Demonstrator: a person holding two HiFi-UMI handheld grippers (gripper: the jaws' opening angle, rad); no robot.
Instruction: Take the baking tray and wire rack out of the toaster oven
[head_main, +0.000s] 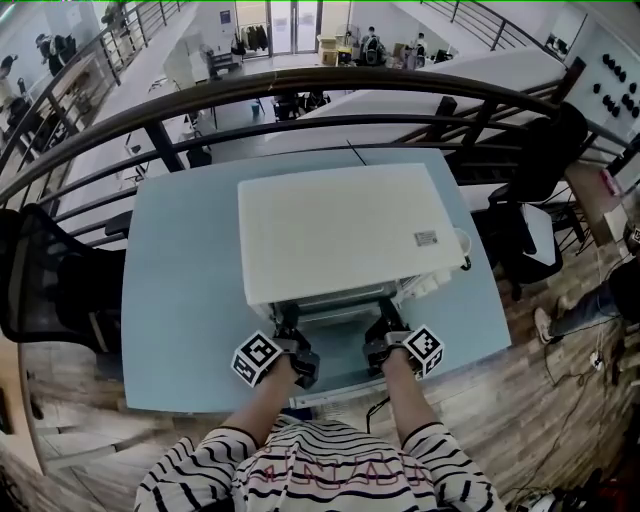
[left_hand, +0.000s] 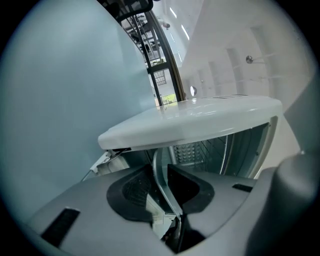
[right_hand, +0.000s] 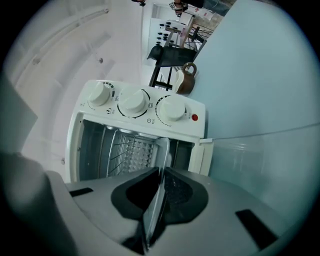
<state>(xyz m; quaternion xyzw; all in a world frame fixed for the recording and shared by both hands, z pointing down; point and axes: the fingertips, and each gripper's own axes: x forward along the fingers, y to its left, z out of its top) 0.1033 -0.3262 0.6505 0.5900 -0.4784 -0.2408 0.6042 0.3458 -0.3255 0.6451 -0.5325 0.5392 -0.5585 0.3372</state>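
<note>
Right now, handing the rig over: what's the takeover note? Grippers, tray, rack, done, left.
Left gripper: jaws round the left rim of the baking tray, a gap shows, not clamped.
Right gripper: shut on the tray's right rim.
Toaster oven: door open, tray at its mouth, wire rack inside.
Done: door open, tray reached.
Left: clamp left side, pull tray out, then the rack.

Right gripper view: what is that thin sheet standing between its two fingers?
The rim of the baking tray, seen edge-on, sticking out of the open toaster oven. The right gripper has its fingers shut on it, as its own view shows.
</note>
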